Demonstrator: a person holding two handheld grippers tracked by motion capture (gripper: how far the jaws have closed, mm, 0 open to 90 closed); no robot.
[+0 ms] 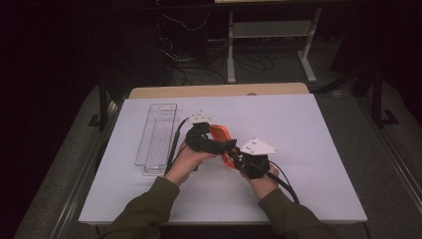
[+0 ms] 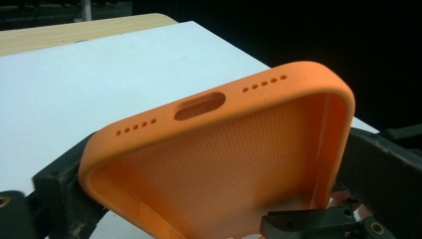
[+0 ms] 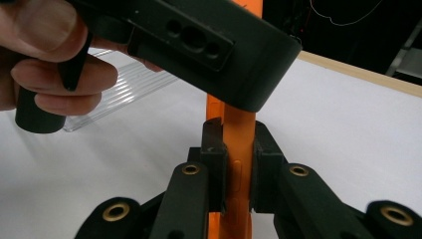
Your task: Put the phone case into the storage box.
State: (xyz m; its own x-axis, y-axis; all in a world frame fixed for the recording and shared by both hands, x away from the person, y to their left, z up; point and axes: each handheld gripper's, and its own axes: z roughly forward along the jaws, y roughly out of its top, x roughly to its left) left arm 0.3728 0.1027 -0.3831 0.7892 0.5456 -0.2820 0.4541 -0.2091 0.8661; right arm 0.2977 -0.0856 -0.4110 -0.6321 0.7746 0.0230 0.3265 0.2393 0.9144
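Sleeves nearest me: two olive-green sleeves (image 1: 149,209) come in from the bottom edge of the high view, and I see both hands meeting over the middle of the white table (image 1: 298,129).
Far left on the table: a clear plastic tray (image 1: 157,139) lies lengthwise, just beside my left hand and apart from the case.
Left gripper (image 1: 201,139): I see it in the high view, held in the left hand, with a grey three-cornered plate on top. In the left gripper view its two black jaws stand wide, one at each long side of the orange phone case (image 2: 224,154). The left jaw sits against the case's side wall; whether the right jaw presses, I cannot tell, so I cannot say if it grips.
Orange phone case: held above the table between the two grippers, near the table's centre. In the left gripper view I look into its hollow textured inside, with the charging slot and two rows of small holes on the end wall facing away.
Right gripper (image 3: 238,164): its jaws are clamped on the case's thin edge, the pads pressing it from both sides in the right gripper view.
Background right: bare white tabletop, then a wooden edge and dark floor beyond.
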